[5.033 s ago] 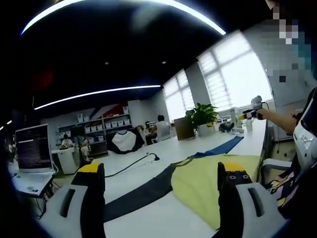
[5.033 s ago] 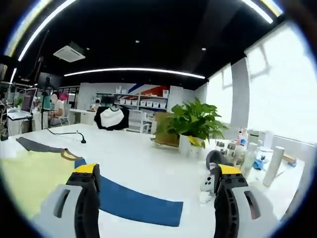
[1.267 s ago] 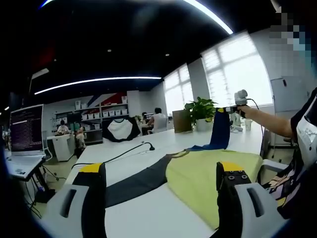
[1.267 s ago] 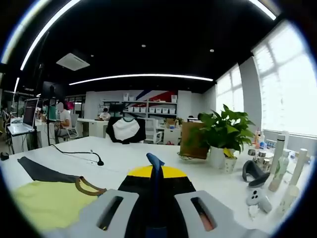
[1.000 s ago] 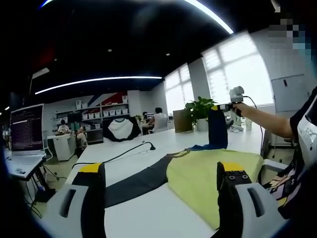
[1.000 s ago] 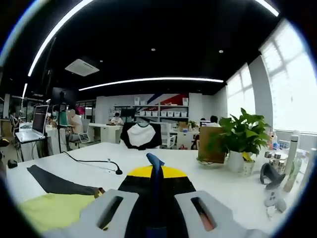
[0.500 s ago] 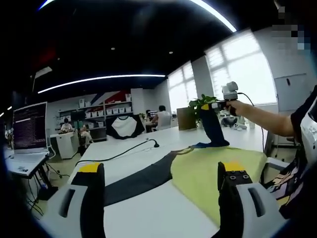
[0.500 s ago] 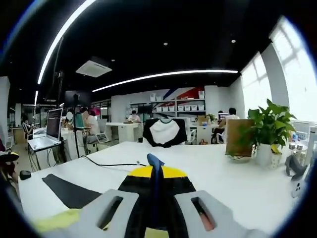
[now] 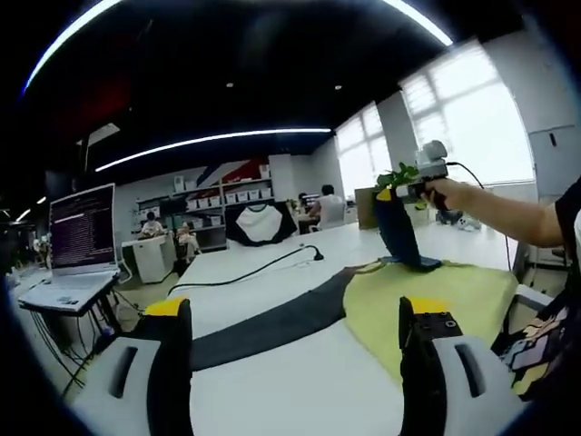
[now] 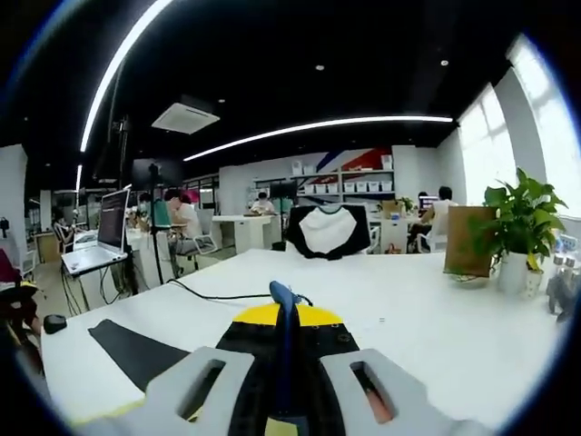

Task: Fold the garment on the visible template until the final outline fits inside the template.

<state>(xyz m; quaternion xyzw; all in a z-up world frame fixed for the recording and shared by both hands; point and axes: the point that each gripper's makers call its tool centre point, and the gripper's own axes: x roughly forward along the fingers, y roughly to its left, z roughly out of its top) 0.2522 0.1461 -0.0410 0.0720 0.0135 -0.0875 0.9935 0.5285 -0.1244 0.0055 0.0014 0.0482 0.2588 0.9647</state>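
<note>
Nearest in the left gripper view, the left gripper (image 9: 295, 363) hangs with jaws spread wide, nothing between them, over bare white table (image 9: 272, 391). Just past it lies the garment (image 9: 427, 295), yellow body flat, its dark sleeve (image 9: 272, 327) stretched leftward. Farther on, the right gripper (image 9: 399, 193) is clamped on the blue sleeve (image 9: 399, 232), lifted above the yellow cloth. A black cable (image 9: 263, 268) trails beyond.
</note>
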